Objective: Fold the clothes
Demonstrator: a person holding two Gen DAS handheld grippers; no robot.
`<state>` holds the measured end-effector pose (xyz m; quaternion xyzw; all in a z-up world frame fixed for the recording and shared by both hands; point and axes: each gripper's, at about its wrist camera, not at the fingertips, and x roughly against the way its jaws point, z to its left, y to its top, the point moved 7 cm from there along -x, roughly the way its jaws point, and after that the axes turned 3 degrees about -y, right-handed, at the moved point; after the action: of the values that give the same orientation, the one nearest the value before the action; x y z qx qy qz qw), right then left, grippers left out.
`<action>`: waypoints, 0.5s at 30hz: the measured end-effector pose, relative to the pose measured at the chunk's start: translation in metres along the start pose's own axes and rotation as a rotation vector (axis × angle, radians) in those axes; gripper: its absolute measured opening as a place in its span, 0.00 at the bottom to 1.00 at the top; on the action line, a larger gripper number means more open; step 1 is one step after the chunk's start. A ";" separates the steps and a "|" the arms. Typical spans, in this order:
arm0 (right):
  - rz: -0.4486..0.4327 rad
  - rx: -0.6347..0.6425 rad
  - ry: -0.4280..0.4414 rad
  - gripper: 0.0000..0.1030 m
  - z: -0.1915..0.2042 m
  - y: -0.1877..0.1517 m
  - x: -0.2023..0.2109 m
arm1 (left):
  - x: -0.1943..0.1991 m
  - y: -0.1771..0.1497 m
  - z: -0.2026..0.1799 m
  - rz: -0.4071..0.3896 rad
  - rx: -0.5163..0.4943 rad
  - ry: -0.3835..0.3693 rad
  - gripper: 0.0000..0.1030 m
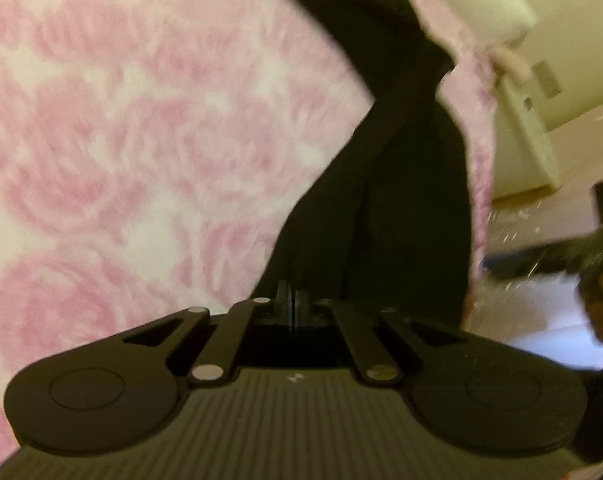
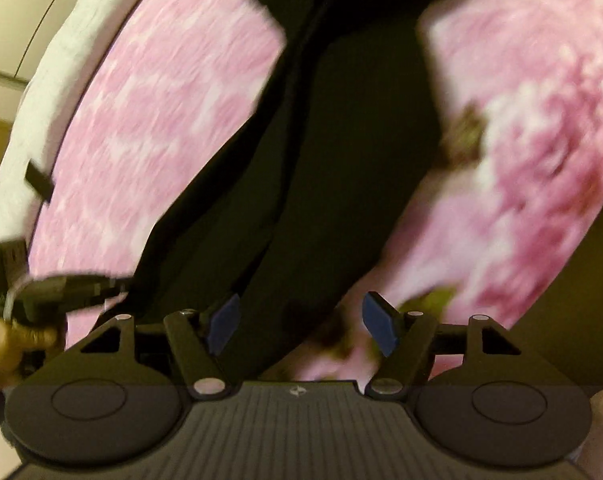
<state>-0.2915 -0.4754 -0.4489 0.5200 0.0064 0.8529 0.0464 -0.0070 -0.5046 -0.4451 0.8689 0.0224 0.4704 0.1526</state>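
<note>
Garment: a black garment lies stretched along a bed with a pink floral bedspread, close by the bed's edge on the left gripper's side.
Left gripper: jaws pressed fully together, right at the near end of the black cloth; whether any fabric is caught between them I cannot tell, black against black.
Right gripper: jaws standing wide, blue pads on either side of the cloth, not pressing on it, so it holds nothing.
Risk, left side: if those jaws shut on air or on a single thin layer, I'd expect the cloth to slide out once lifted.
Risk, right side: closing too shallow could pinch the bedspread along with the garment.
Risk, fold: one end held and the other not would likely drag the piece skewed, perhaps off the bed edge.
Blur: both views are smeared, so aim looks uncertain.
</note>
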 end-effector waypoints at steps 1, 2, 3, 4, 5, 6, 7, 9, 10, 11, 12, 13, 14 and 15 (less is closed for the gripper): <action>0.010 0.011 0.017 0.68 0.009 -0.008 -0.002 | 0.016 0.001 -0.002 -0.034 0.000 -0.001 0.00; 0.020 0.022 0.034 0.68 0.017 -0.015 -0.005 | 0.030 0.000 0.001 -0.060 0.020 0.010 0.00; 0.029 0.036 0.055 0.68 0.025 -0.022 -0.007 | 0.045 -0.001 0.004 -0.085 0.041 0.020 0.00; 0.036 0.050 0.078 0.69 0.032 -0.027 -0.009 | 0.060 -0.002 0.008 -0.110 0.062 0.031 0.00; 0.043 0.060 0.098 0.70 0.037 -0.032 -0.011 | 0.071 -0.004 0.013 -0.129 0.094 0.036 0.00; 0.049 0.070 0.117 0.70 0.042 -0.036 -0.013 | 0.082 -0.010 0.019 -0.144 0.131 0.037 0.00; 0.054 0.075 0.136 0.70 0.047 -0.040 -0.015 | 0.089 -0.015 0.023 -0.145 0.158 0.037 0.00; 0.060 0.080 0.174 0.71 0.056 -0.046 -0.020 | 0.097 -0.026 0.026 -0.134 0.176 0.045 0.00; 0.062 0.079 0.191 0.73 0.060 -0.049 -0.022 | 0.099 -0.032 0.026 -0.131 0.186 0.039 0.00; 0.063 0.075 0.206 0.73 0.063 -0.053 -0.025 | 0.101 -0.037 0.027 -0.127 0.197 0.033 0.00; 0.065 0.069 0.218 0.73 0.067 -0.056 -0.029 | 0.103 -0.043 0.027 -0.128 0.203 0.026 0.00; 0.062 0.055 0.232 0.73 0.072 -0.060 -0.033 | 0.103 -0.048 0.028 -0.126 0.202 0.019 0.00; 0.057 0.034 0.245 0.73 0.077 -0.064 -0.036 | 0.103 -0.053 0.029 -0.124 0.201 0.011 0.00; 0.052 0.013 0.259 0.73 0.082 -0.068 -0.040 | 0.102 -0.057 0.029 -0.124 0.200 0.001 0.00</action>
<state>-0.1952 -0.4137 -0.4506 0.4058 0.0044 0.9137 0.0198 0.0798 -0.4391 -0.3935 0.8764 0.1230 0.4560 0.0941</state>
